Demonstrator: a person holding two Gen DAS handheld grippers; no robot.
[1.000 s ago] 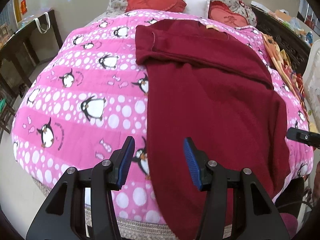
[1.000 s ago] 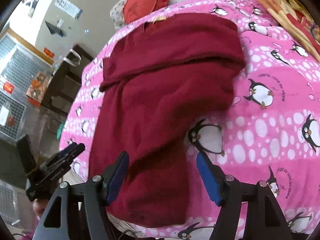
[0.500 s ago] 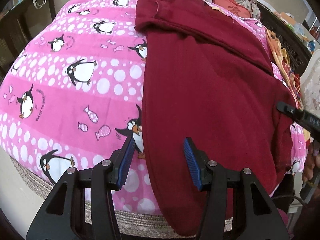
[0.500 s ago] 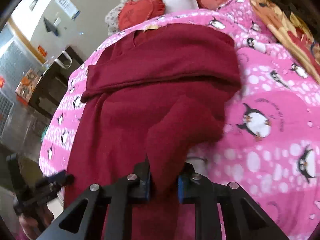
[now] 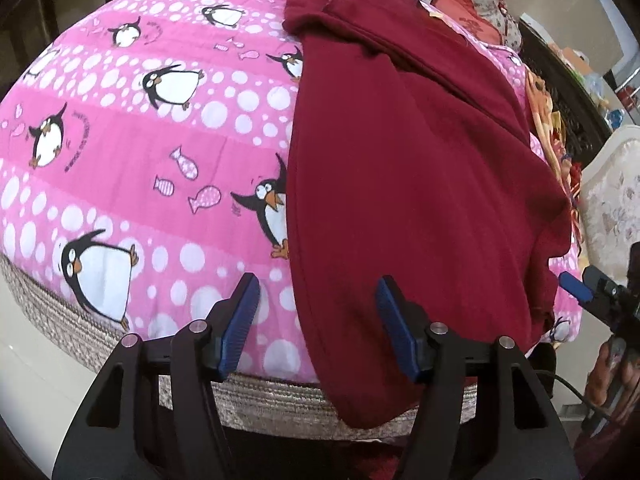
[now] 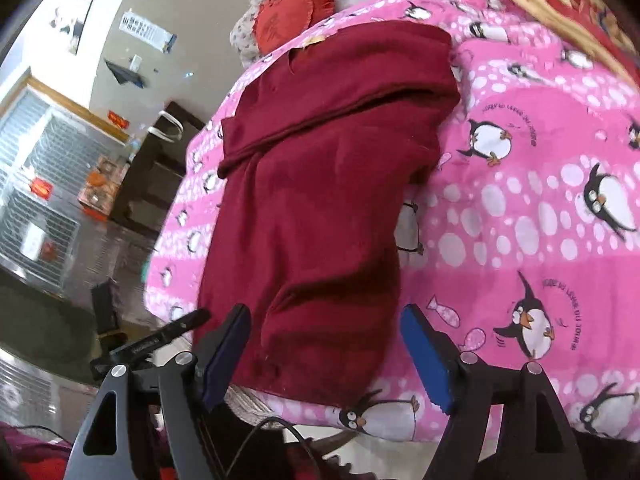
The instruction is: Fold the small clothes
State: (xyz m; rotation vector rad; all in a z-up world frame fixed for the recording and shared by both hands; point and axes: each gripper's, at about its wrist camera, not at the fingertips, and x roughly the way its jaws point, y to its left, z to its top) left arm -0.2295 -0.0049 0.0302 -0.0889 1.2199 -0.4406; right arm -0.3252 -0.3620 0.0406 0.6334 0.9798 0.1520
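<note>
A dark red garment (image 5: pixel 400 168) lies lengthwise on the pink penguin bedspread (image 5: pixel 120 140), its sleeves folded in and its near end hanging over the bed's edge. My left gripper (image 5: pixel 318 320) hovers at the garment's near left edge. Its jaws are opening, with the cloth's edge between the blue pads but not pinched. In the right wrist view the garment (image 6: pixel 320 200) runs down to my right gripper (image 6: pixel 328 356). Those jaws are also opening, and the lower right part of the cloth lies between them, unpressed. The right gripper (image 5: pixel 580 288) also shows at the far right of the left wrist view.
Red cushions (image 5: pixel 472 4) and a white pillow sit at the head of the bed. An orange patterned blanket (image 5: pixel 548 120) lies along its right side, beside a pale upholstered chair (image 5: pixel 612 200). A dark cabinet (image 6: pixel 160 168) stands left of the bed. A hand (image 5: pixel 612 372) holds the right tool.
The right gripper pinched a fold of the garment half a second ago and has let it go; the cloth lies flat again. The left gripper came down toward the near hem and its jaws widened.
</note>
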